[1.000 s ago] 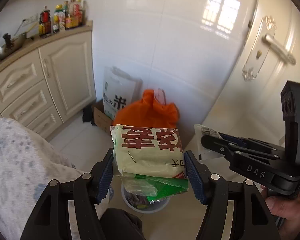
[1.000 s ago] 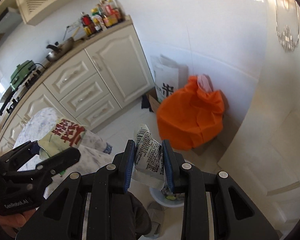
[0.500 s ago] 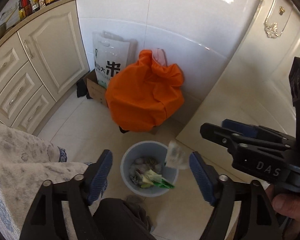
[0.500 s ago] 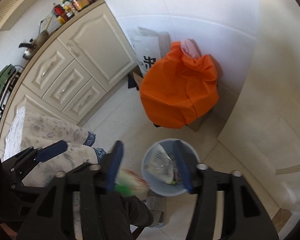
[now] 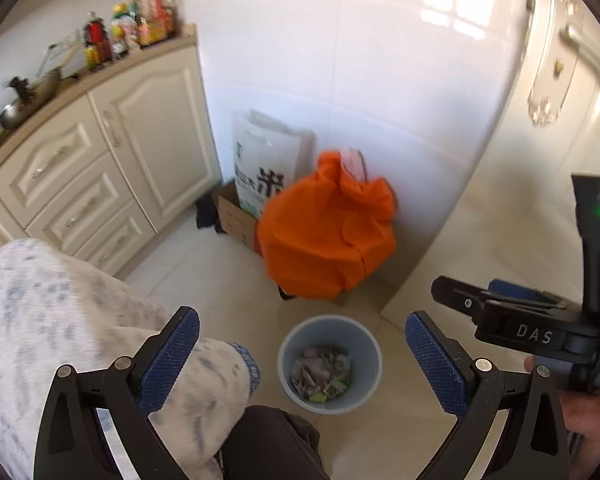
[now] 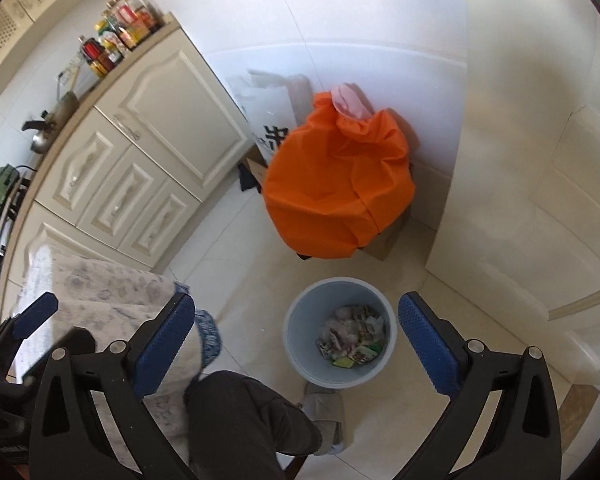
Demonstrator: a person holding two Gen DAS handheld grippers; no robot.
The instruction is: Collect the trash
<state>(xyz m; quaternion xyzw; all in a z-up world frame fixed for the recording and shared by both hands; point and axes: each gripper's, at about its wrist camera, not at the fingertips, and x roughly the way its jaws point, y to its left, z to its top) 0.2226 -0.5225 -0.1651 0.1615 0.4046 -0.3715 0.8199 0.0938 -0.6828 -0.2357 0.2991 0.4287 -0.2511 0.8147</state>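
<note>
Left wrist view: looks steeply down along the left hand-held gripper (image 5: 302, 354) from above a pale blue bin (image 5: 329, 364) on the floor.
Right wrist view: steeper, over the right hand-held gripper (image 6: 296, 346), beside it.
Shared: bin (image 6: 340, 340), orange bag (image 5: 326, 236), cabinet (image 6: 148, 152).

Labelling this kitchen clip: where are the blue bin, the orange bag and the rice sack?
blue bin (image 6: 300, 322): right wrist view, inner wall.
orange bag (image 6: 332, 184): right wrist view, front of the fabric.
rice sack (image 5: 260, 152): left wrist view, printed face.
</note>
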